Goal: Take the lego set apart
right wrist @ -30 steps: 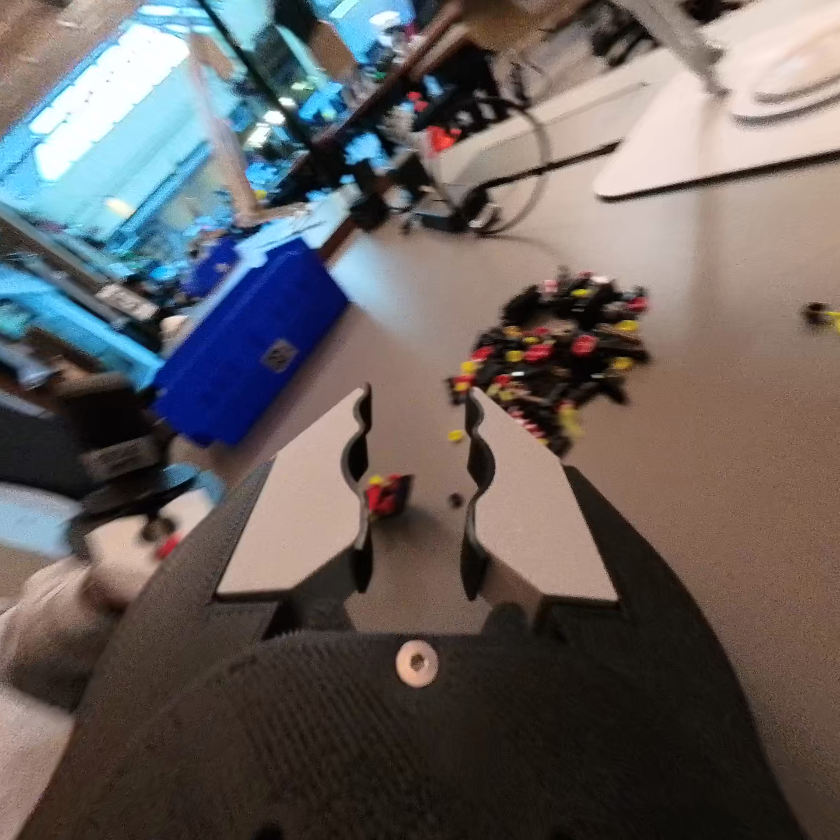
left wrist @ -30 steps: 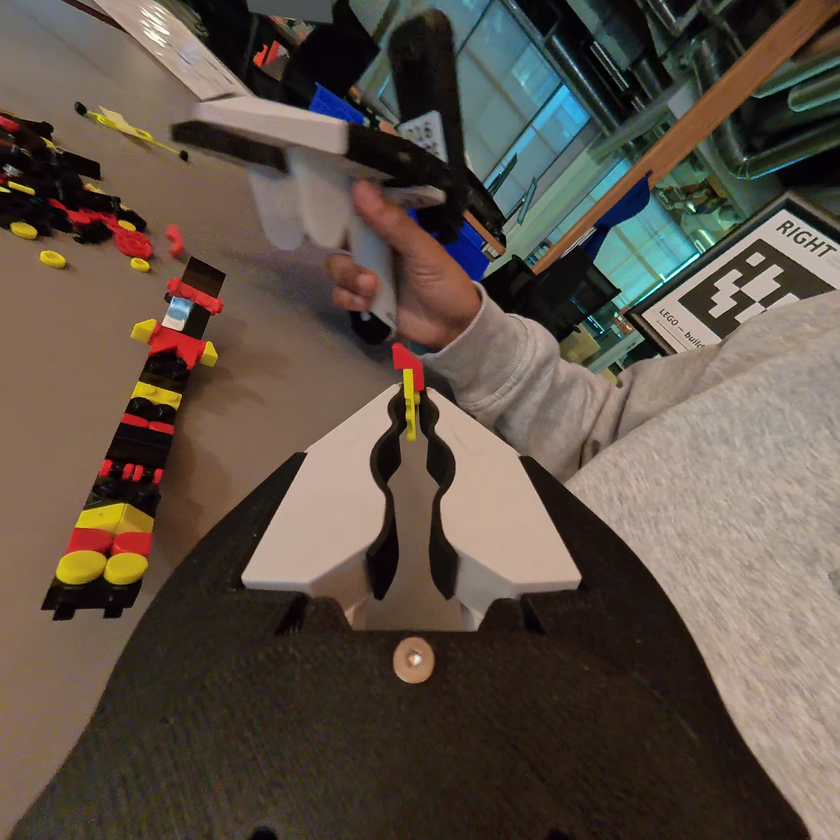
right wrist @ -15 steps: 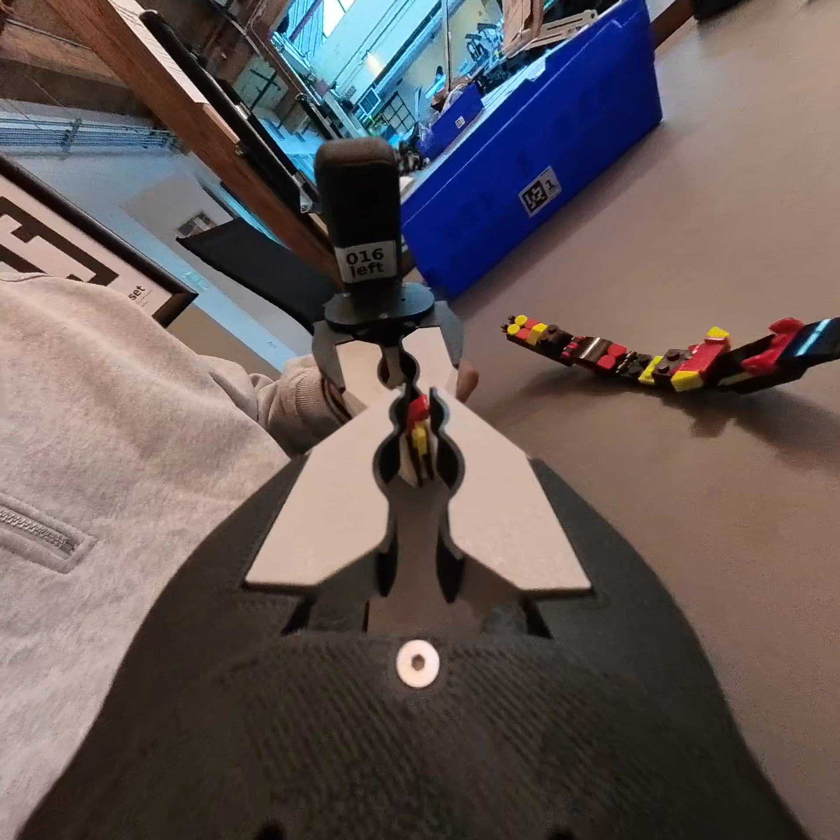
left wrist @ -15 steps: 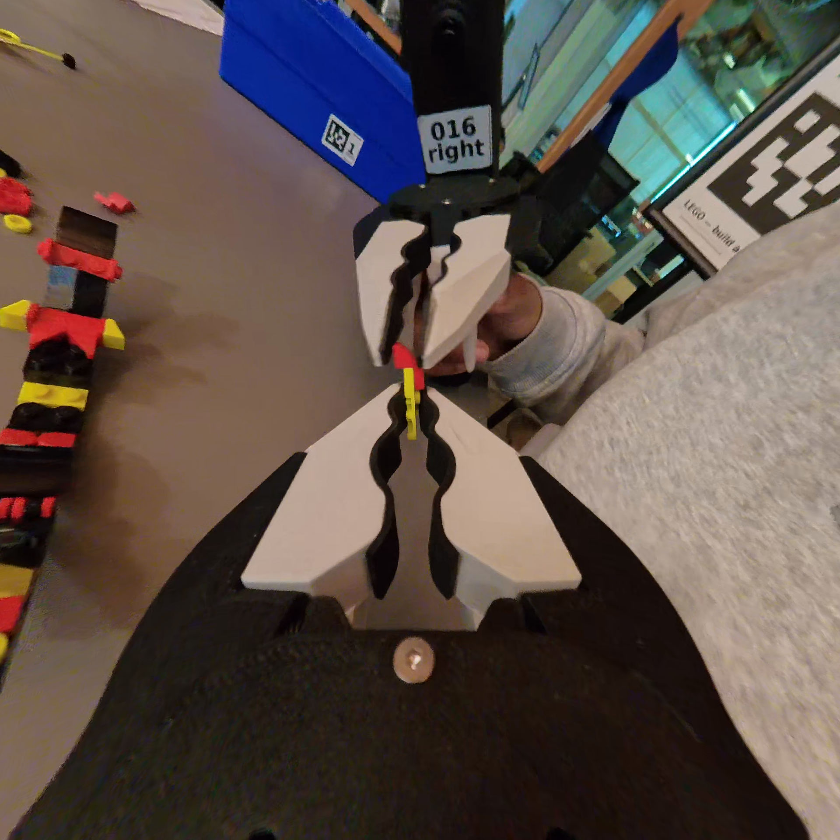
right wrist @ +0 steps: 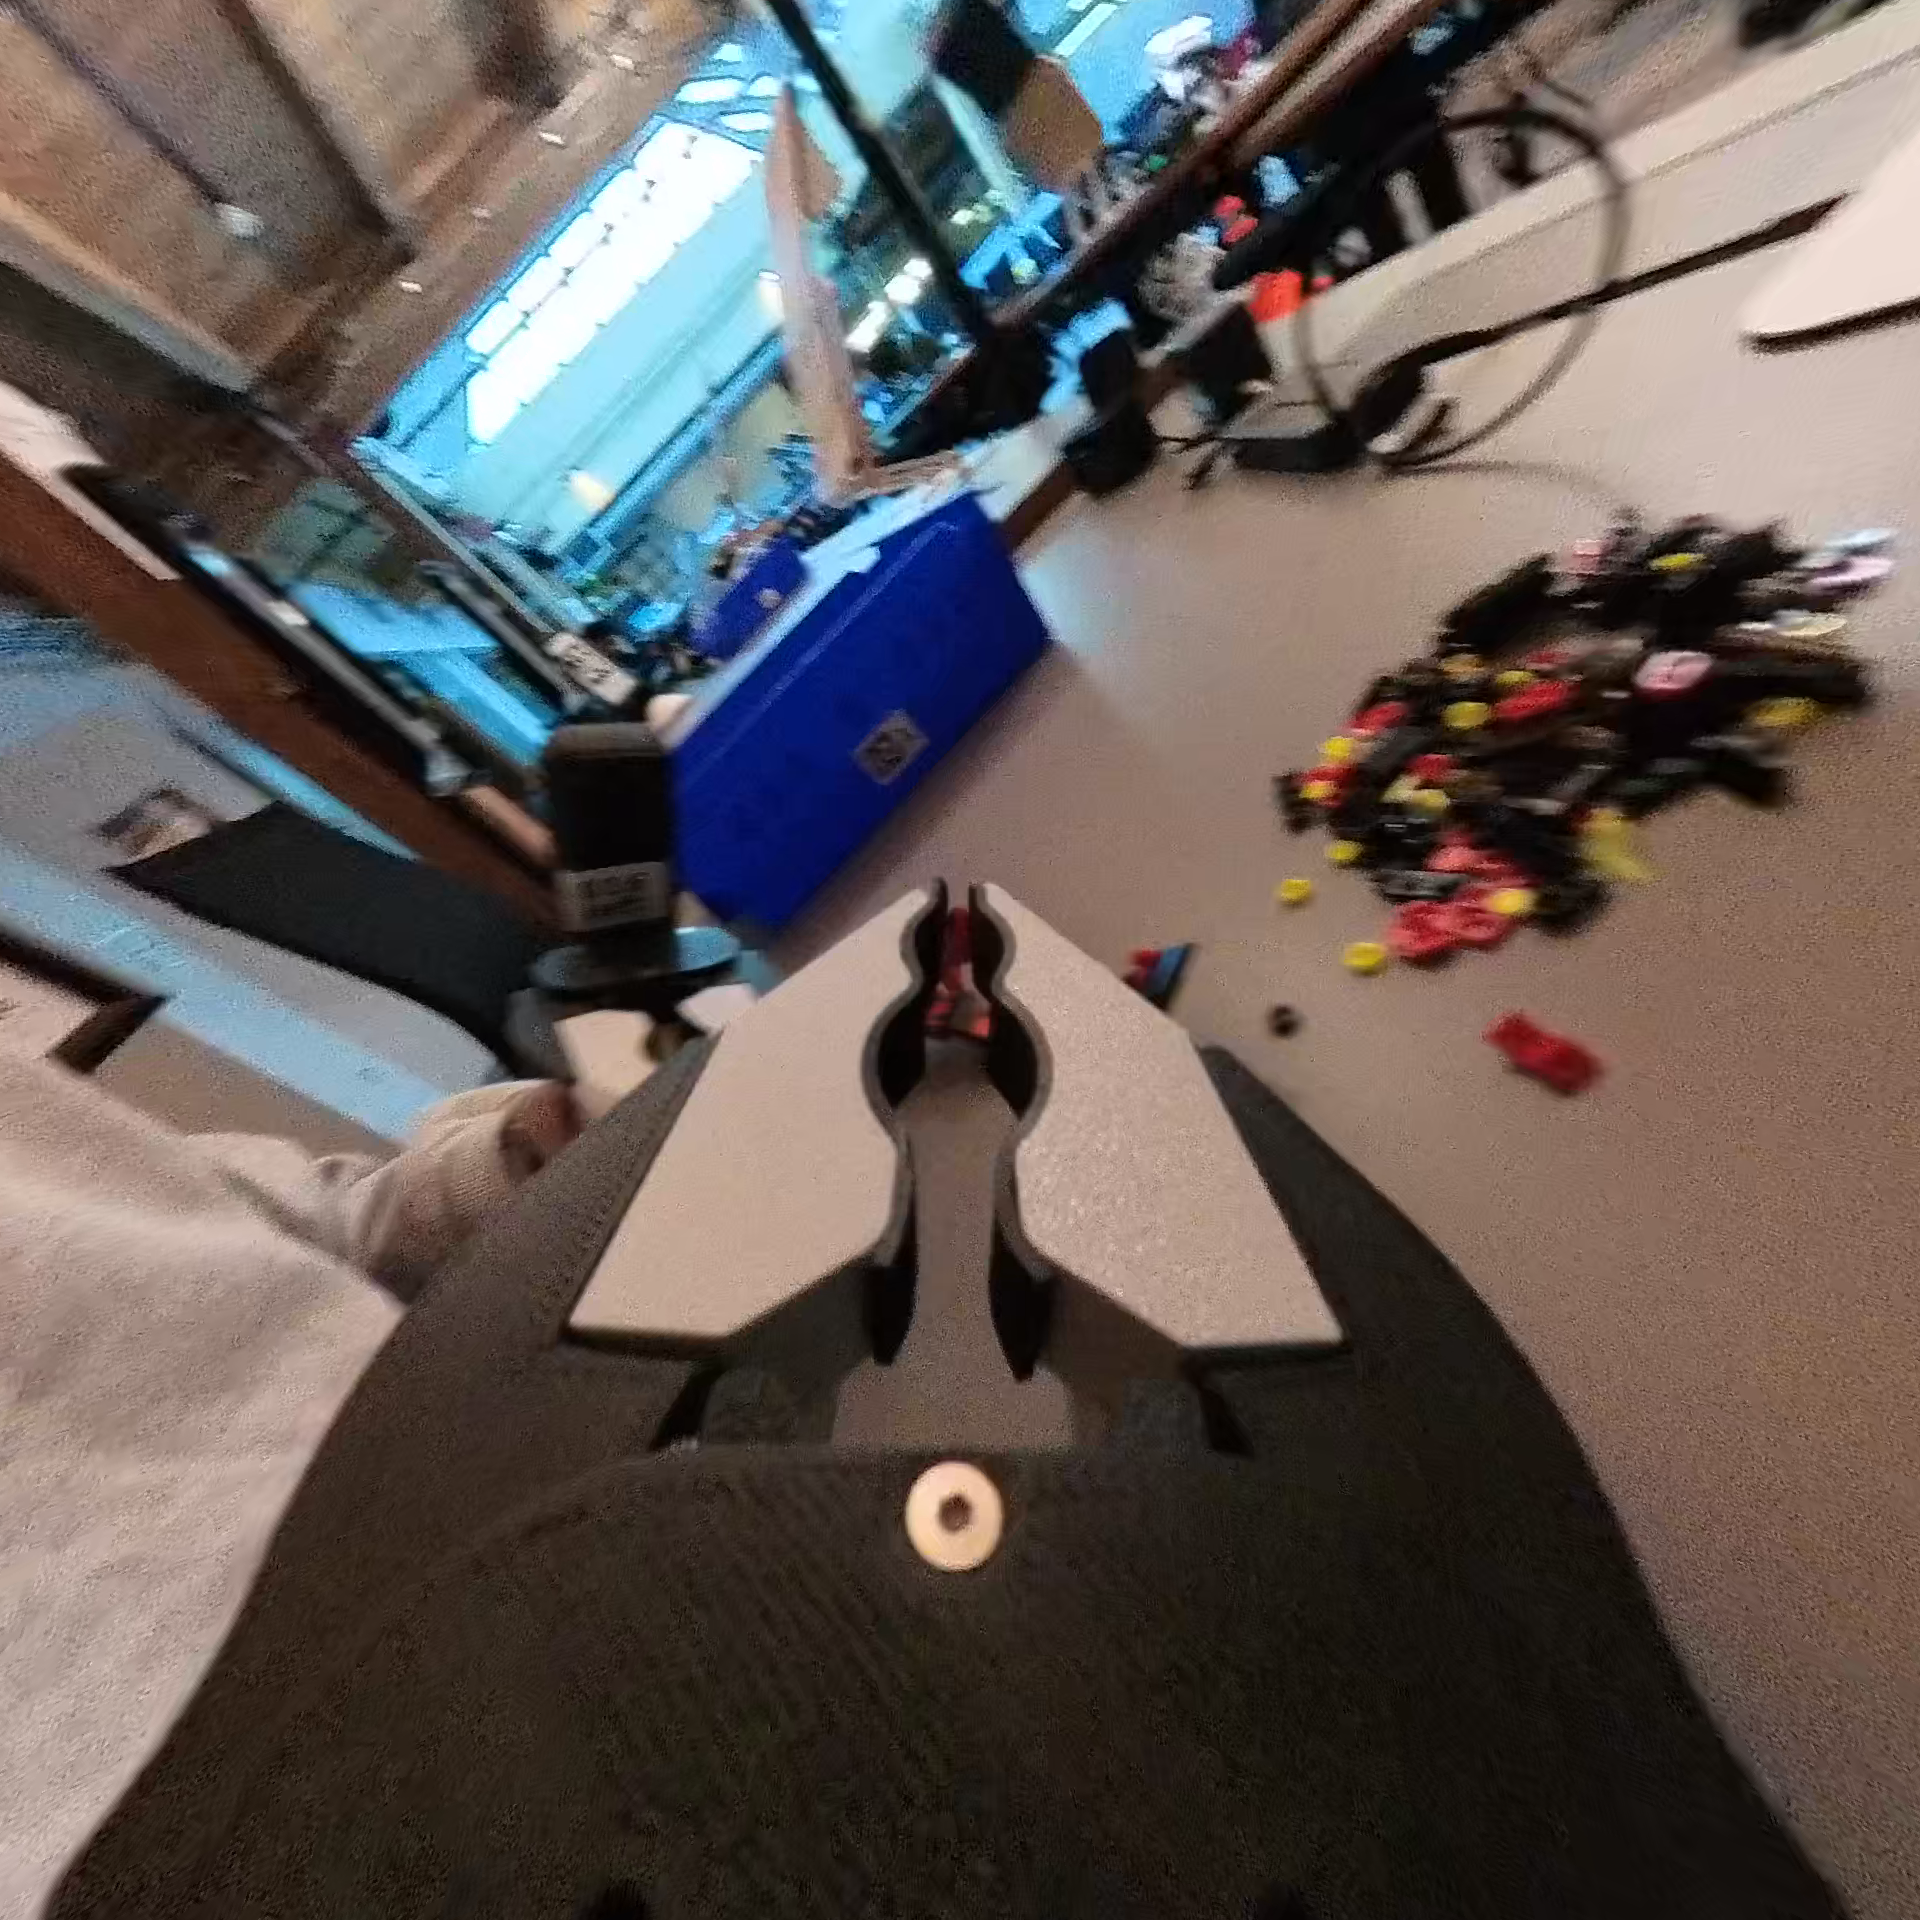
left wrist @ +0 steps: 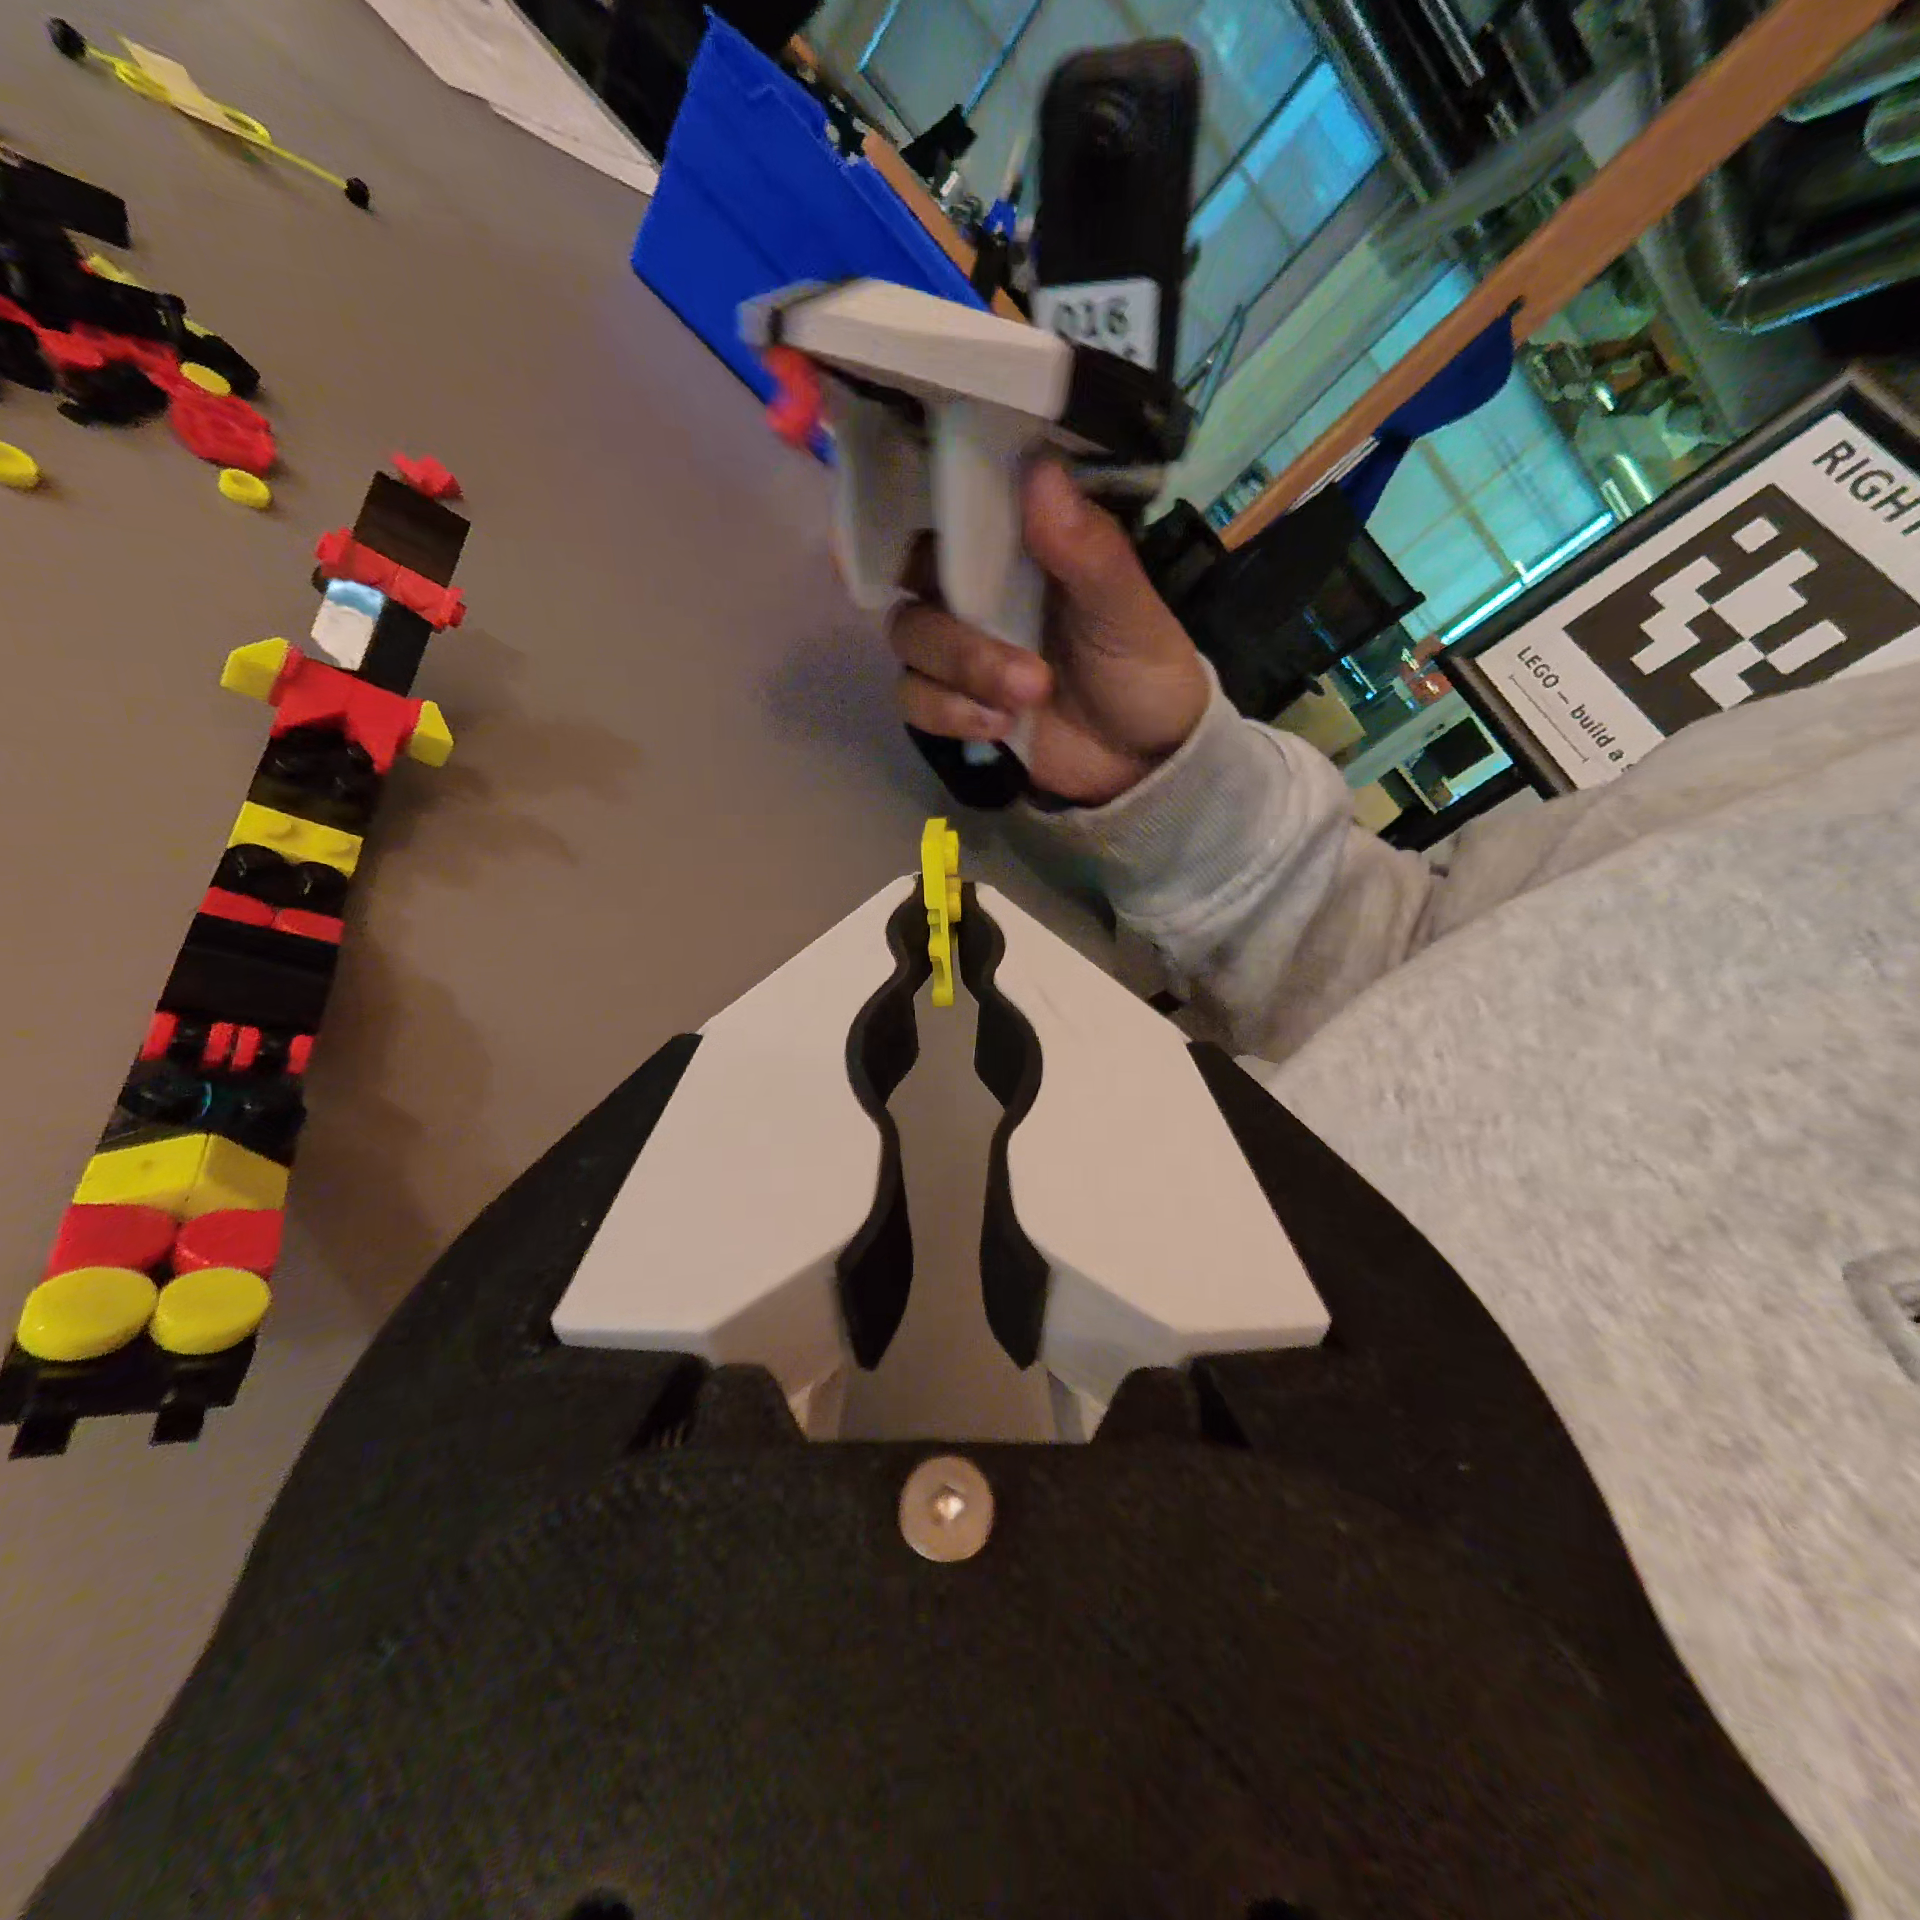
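- Your left hand-held gripper [left wrist: 943, 904] is clamped on a small yellow lego piece [left wrist: 940, 906] — the piece stands on edge between the fingertips and pokes out past them, held off the desk [left wrist: 644, 665].
- Your right hand-held gripper [right wrist: 958, 896] is clamped on a small red lego piece [right wrist: 956, 971]; the right wrist view is blurred, so the piece's shape is unclear.
- In the left wrist view that right hand-held gripper hangs above the desk and apart from the left one, the red piece at its tip, your hand [left wrist: 1049, 665] wrapped around its handle, a grey sleeve [left wrist: 1236, 862] behind it.
- To the left lies the long lego model [left wrist: 260, 935] flat on the desk — black, red and yellow bands, with two yellow round studs at its near end.
- Farther off is a loose pile of lego parts [right wrist: 1590, 738], black, red and yellow, with a few stray pieces just beside it, a red one [right wrist: 1543, 1051] among them.
- At the desk's far edge stands a blue bin [right wrist: 862, 717].
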Tool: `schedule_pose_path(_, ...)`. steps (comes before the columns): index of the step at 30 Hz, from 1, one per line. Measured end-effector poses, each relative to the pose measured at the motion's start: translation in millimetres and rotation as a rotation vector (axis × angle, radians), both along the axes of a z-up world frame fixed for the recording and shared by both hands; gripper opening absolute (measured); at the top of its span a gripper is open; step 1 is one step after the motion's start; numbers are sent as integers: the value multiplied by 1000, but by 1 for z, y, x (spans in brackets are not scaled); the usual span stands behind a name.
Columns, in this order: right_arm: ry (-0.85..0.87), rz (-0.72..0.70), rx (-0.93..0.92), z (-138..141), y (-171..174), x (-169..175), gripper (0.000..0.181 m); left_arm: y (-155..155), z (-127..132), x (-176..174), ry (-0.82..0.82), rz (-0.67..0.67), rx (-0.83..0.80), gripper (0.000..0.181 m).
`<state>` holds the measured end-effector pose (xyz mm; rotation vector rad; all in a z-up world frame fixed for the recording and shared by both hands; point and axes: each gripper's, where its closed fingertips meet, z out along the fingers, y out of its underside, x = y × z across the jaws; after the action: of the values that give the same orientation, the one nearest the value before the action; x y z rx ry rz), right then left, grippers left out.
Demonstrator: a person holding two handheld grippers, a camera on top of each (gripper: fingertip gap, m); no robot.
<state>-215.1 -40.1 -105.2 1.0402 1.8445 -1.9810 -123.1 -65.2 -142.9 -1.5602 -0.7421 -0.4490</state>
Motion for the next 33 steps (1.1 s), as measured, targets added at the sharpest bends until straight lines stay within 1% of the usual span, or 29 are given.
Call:
schedule_pose_path(2,-56,-90,120,-24,11,-33,2,1,3,2,17,-4,10,2)
schedule_pose_path(5,-70,-113,239,-42,11,-67,1,1,5,3,37,0,12,2)
schedule_pose_path(10,-59,-82,317,-50,-12,-106,3,3,7,6,77,-5,-24,2)
schedule_pose_path(14,-84,-82,333,-56,-16,-126,20,2,5,6,105,1,-52,2)
schedule_pose_path(17,-70,-90,320,-47,-4,-121,23,-1,8,2,117,22,-58,2)
schedule_pose_path(20,5,-76,393,-46,19,-98,29,-12,16,-12,142,87,-77,2)
schedule_pose_path(22,108,-31,527,-59,34,-79,32,-22,24,-27,168,142,-105,2)
schedule_pose_path(24,225,-15,700,-78,47,-70,33,-32,31,-48,203,184,-157,2)
schedule_pose_path(26,331,15,807,-89,50,-64,33,-38,31,-74,219,193,-242,2)
schedule_pose_path(28,389,55,878,-97,46,-63,31,-38,26,-99,222,170,-329,2)
schedule_pose_path(29,404,77,891,-99,42,-62,25,-35,23,-111,211,153,-368,2)
schedule_pose_path(30,413,103,896,-100,38,-62,8,-31,19,-122,200,131,-395,2)
schedule_pose_path(31,420,122,902,-100,36,-63,8,-27,15,-133,187,114,-423,2)
schedule_pose_path(33,440,112,905,-95,33,-74,6,-18,1,-156,169,92,-490,2)
